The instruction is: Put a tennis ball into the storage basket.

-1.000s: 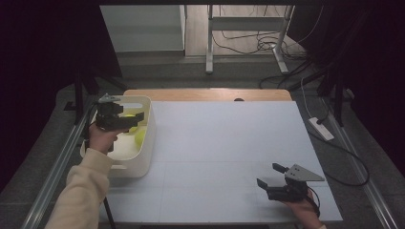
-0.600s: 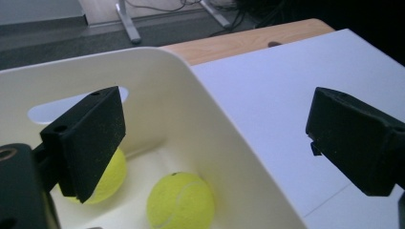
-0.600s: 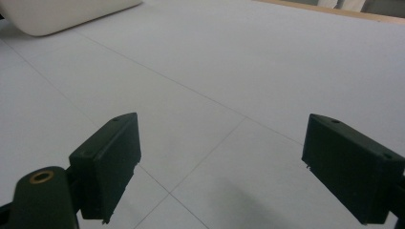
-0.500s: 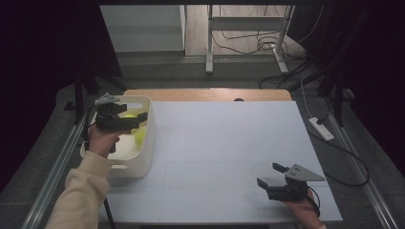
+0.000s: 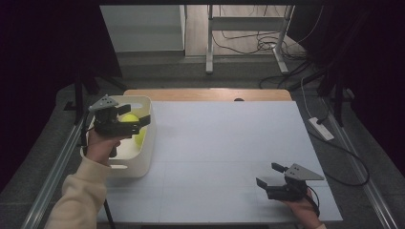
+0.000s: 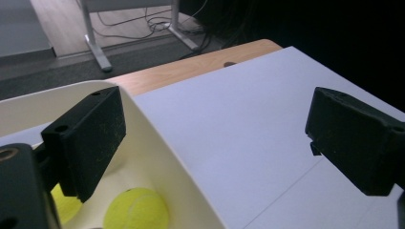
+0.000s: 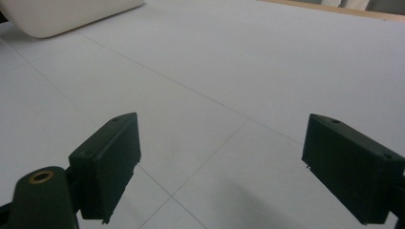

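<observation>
Table (image 5: 224,143) is wood under a white sheet, dark room, cables on the floor behind. Cream bin (image 5: 138,164) sits lengthwise front-to-back at the left edge, tennis balls (image 6: 136,210) inside. Left tongs (image 5: 138,123) hover over it wide open and empty; right tongs (image 5: 269,174) likewise, near the front right corner.

One cream bin (image 5: 143,164) sits on the white surface (image 5: 229,157), and two yellow tennis balls (image 6: 136,210) show inside it. Two tongs are in view: the left tongs (image 5: 138,122) and the right tongs (image 5: 269,174).

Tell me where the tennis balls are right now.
In the high view, the tennis balls lie inside the white bin at the table's left edge, under the open left gripper.
</observation>
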The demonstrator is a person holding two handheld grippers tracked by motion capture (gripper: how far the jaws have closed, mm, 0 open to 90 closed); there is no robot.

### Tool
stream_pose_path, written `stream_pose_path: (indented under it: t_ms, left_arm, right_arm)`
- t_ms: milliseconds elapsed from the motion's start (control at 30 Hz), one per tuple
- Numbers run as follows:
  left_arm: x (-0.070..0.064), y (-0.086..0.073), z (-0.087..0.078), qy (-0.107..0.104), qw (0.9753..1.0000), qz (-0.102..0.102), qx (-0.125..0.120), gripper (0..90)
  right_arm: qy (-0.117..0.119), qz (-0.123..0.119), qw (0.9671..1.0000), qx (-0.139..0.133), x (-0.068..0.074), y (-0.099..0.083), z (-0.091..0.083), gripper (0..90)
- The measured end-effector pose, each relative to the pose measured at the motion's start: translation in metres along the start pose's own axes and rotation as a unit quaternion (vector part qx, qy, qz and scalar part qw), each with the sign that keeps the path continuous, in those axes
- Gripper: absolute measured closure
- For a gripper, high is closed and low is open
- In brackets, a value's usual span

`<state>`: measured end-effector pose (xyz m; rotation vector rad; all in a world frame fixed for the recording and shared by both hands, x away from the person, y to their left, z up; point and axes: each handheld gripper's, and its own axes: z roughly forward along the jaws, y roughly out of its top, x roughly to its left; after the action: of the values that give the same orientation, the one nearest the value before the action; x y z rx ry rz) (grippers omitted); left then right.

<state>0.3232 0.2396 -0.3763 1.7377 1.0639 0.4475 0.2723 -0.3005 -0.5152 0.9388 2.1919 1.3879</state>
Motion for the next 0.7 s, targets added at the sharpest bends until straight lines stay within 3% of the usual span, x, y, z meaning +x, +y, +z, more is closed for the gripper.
stream_pose_path:
  t_ms: [367, 700]
  left_arm:
    - [-0.027, -0.001, 0.001, -0.038, 0.9989, 0.026, 0.003, 7.9]
    - [-0.050, -0.007, 0.015, -0.060, 0.9975, 0.036, 0.012, 8.5]
  right_arm:
    - [-0.003, 0.002, 1.0000, 0.001, 0.002, -0.001, -0.003, 12.7]
    - [-0.003, -0.001, 1.0000, 0.001, 0.002, -0.002, -0.004, 12.7]
